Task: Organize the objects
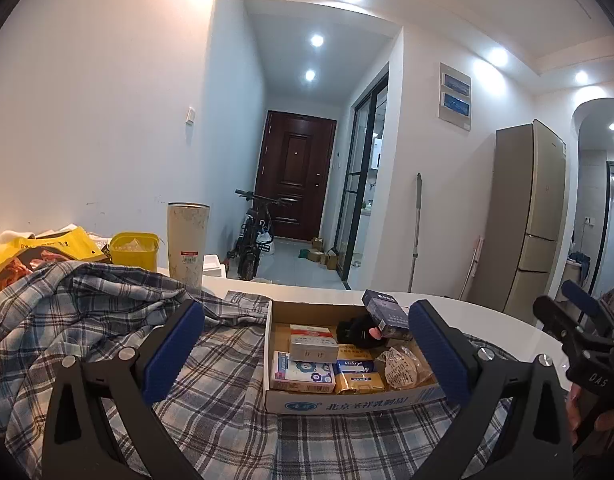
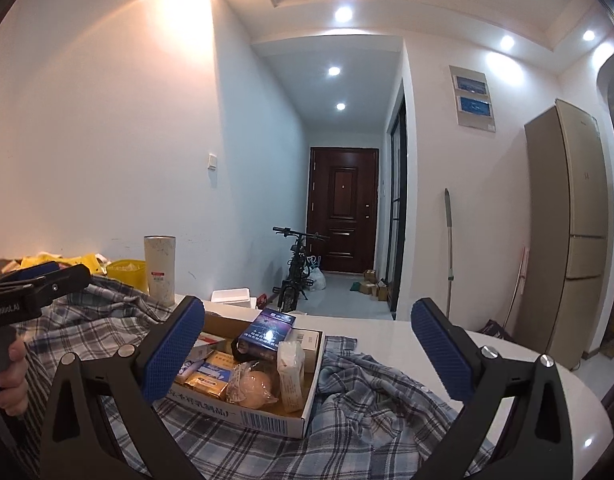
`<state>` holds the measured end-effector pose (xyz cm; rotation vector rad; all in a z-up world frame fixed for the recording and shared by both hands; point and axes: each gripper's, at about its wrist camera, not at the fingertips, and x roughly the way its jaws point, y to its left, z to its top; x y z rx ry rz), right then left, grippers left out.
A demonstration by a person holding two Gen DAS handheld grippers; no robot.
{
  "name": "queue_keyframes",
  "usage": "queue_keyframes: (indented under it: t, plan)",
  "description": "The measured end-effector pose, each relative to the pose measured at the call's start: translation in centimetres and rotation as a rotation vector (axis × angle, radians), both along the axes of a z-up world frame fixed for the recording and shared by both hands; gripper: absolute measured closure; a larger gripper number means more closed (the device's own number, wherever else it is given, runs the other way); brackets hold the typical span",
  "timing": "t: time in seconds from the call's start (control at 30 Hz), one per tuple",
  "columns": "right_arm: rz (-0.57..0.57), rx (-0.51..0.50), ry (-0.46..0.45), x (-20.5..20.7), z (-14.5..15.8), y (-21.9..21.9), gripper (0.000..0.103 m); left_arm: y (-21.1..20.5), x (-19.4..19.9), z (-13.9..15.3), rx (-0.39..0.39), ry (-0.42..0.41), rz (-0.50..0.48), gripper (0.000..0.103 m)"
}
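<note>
A shallow cardboard box sits on a blue plaid shirt spread over the white table. It holds small packs: a dark blue carton on top, yellow and white packets, and a wrapped bun. My left gripper is open and empty, just in front of the box. My right gripper is open and empty, a little in front of and above the box. The right gripper also shows at the right edge of the left wrist view.
A tall pale tumbler, a yellow tub and yellow snack bags stand at the table's back left. Beyond are a hallway with a bicycle, a door and a fridge.
</note>
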<state>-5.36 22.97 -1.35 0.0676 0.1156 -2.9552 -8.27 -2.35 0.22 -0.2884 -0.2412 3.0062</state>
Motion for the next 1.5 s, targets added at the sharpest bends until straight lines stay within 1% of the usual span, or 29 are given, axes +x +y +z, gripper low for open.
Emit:
queue_keyframes:
  t: [0.13,0.37,0.47,0.6,0.77,0.9,1.13,1.5]
  plan:
    - [0.003,-0.003,-0.038,-0.5,-0.1,0.2,0.0,-0.1,0.0,0.0,0.009,-0.007,-0.008,0.0]
    - [-0.006,-0.011,-0.026,-0.1,0.1,0.5,0.0,0.5,0.5,0.2,-0.024,0.018,0.0,0.0]
    - [-0.005,-0.01,-0.028,-0.1,0.1,0.6,0.0,0.8,0.4,0.2,-0.04,0.008,0.01,0.0]
    - [-0.006,-0.007,-0.034,-0.2,0.1,0.6,0.0,0.7,0.4,0.2,-0.036,0.012,0.007,0.0]
    - [-0.009,-0.002,-0.042,-0.3,0.1,0.5,0.0,1.3,0.6,0.3,-0.071,0.015,0.023,0.0]
    - [-0.022,0.005,-0.052,-0.5,0.0,0.5,0.0,1.8,1.0,0.3,-0.101,0.039,0.039,0.0]
    - [-0.019,0.006,-0.066,-0.7,0.0,0.6,0.0,1.6,1.2,0.3,-0.092,0.049,0.024,0.0]
    - [-0.02,0.007,-0.071,-0.8,0.0,0.6,0.0,2.2,1.7,0.4,-0.122,0.07,0.011,0.0]
